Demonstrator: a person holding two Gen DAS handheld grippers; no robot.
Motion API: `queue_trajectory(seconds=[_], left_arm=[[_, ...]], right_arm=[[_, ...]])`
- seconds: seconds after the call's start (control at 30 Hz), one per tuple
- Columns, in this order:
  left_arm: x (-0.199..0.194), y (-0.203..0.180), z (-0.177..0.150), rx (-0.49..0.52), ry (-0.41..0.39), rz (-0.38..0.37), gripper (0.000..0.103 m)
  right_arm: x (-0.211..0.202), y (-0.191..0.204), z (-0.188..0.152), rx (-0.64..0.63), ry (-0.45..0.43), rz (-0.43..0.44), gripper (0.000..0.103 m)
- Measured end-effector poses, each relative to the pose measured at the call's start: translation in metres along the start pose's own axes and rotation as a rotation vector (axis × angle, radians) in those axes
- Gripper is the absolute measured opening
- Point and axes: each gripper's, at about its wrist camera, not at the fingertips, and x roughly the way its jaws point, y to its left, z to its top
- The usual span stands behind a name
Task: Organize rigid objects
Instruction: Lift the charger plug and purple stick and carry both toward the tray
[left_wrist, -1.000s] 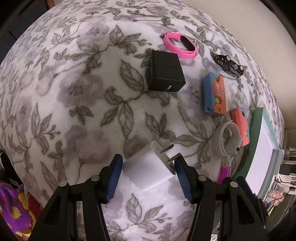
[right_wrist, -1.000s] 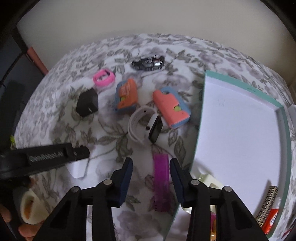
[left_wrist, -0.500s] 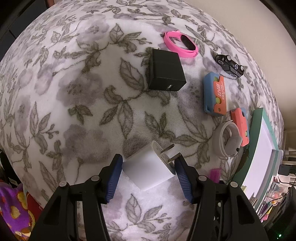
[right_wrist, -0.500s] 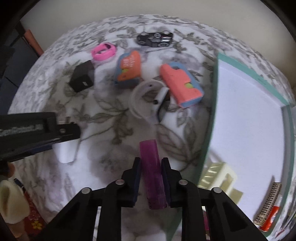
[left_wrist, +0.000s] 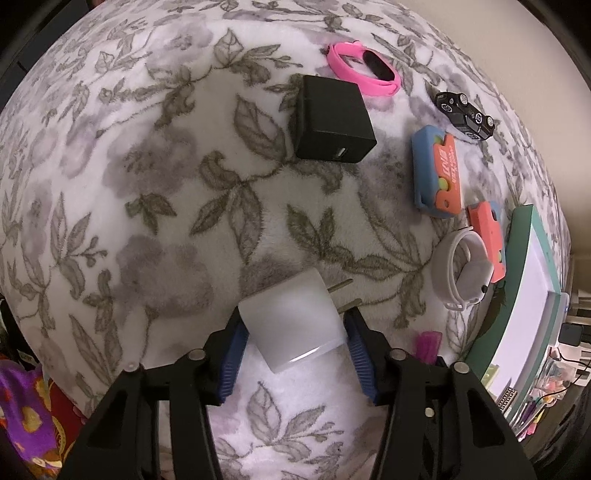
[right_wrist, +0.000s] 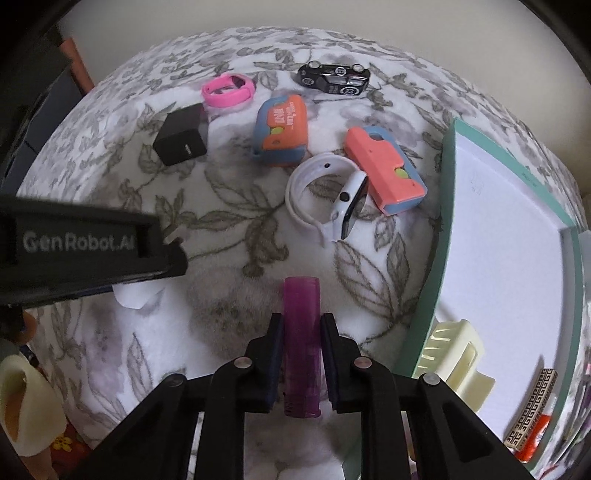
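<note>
- The left gripper (left_wrist: 293, 345) points straight down, its blue pads on either side of a white plug adapter (left_wrist: 291, 321); the jaws are closing, and both pads sit against the adapter's sides. The two metal prongs stick out toward the upper right, past the right pad.
- The right gripper (right_wrist: 301, 354) is pinched shut on a purple tube (right_wrist: 301, 339), which runs lengthwise between the pads, its far end poking out ahead of them.
- Both grippers work over a flower-print blanket (left_wrist: 147, 184). In the left wrist view, a broad stretch of bare blanket lies ahead and to the left of the adapter.
- Just beside the right gripper, on its right, stands the tall green wall of a white-floored tray (right_wrist: 447, 221). A pale yellow hair clip (right_wrist: 452, 354) sits at the tray's near corner, close to the right pad. A patterned strip and an orange-capped item lie further along the tray's near edge.
- On the right gripper's left, the left gripper's black body crosses the view, near but not touching.
- Ahead of the purple tube, well apart: a white smartwatch (right_wrist: 328, 195) touching a coral and blue case (right_wrist: 384, 170).
- Further out: a second orange and blue case (right_wrist: 282, 129), a black charger block (right_wrist: 183, 134), a pink wristband (right_wrist: 229, 88) and a black toy car (right_wrist: 334, 77) nearest the far edge.
- Beyond the blanket's far edge, a plain pale wall.
</note>
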Motion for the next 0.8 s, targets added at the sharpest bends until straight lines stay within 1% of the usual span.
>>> queue_trajectory(seconds=[0.1, 0.2, 0.33, 0.4, 0.43, 0.57, 0.67, 0.73, 0.8], left_arm=[[-0.004, -0.001, 0.003, 0.002, -0.022, 0.013, 0.054], [-0.013, -0.002, 0.006, 0.001, -0.055, 0.007, 0.054], [-0.028, -0.013, 0.005, 0.031, -0.129, -0.019, 0.054], [-0.036, -0.022, 0.003, 0.06, -0.17, -0.035, 0.054], [-0.039, -0.028, 0.002, 0.081, -0.188, -0.042, 0.054], [-0.044, -0.063, -0.011, 0.195, -0.228, -0.087, 0.054], [-0.043, -0.093, -0.021, 0.295, -0.23, -0.133, 0.054], [-0.044, -0.109, -0.031, 0.356, -0.23, -0.158, 0.054], [-0.047, -0.123, -0.042, 0.419, -0.238, -0.18, 0.054]], right_arm=[[-0.012, -0.01, 0.007, 0.032, -0.029, 0.028, 0.021], [-0.025, -0.022, 0.009, 0.075, -0.063, 0.059, 0.021], [-0.042, -0.046, 0.011, 0.141, -0.107, 0.104, 0.021], [-0.049, -0.058, 0.012, 0.176, -0.129, 0.106, 0.021], [-0.05, -0.06, 0.012, 0.186, -0.135, 0.101, 0.021], [-0.059, -0.096, 0.009, 0.274, -0.155, 0.081, 0.021], [-0.061, -0.128, 0.004, 0.351, -0.15, 0.043, 0.021], [-0.064, -0.15, -0.002, 0.412, -0.145, 0.044, 0.021], [-0.066, -0.171, -0.008, 0.458, -0.142, 0.009, 0.021]])
